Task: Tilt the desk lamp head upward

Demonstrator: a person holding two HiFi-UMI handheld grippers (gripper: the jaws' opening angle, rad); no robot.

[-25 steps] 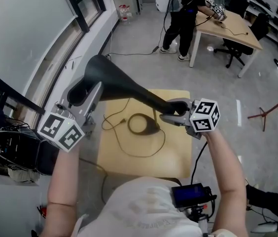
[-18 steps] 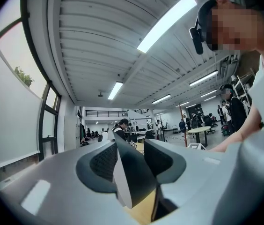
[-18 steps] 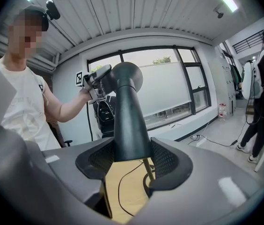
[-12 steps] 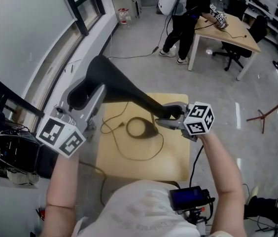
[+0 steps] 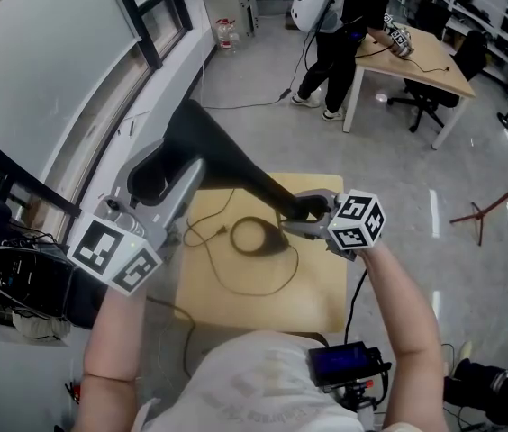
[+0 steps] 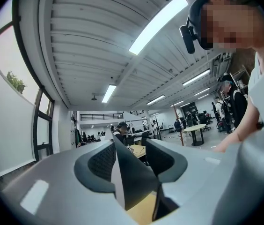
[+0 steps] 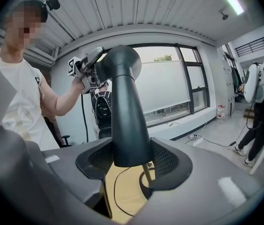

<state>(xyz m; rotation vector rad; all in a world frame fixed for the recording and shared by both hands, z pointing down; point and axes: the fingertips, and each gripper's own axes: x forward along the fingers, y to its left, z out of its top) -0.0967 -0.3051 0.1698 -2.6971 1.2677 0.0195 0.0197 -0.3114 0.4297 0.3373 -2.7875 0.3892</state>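
Left gripper (image 5: 185,176) grasped the rim of the desk lamp head (image 5: 209,147), its jaws having just eased wider around that thin edge, as we held the dark cone above the counter (image 5: 317,286). To its right, the lamp neck (image 5: 292,202) sat clamped in our right gripper (image 5: 303,216). We judged the tilt would go best with the neck braced steady, the rim swung up in an arc, the hold firm enough not to slip.
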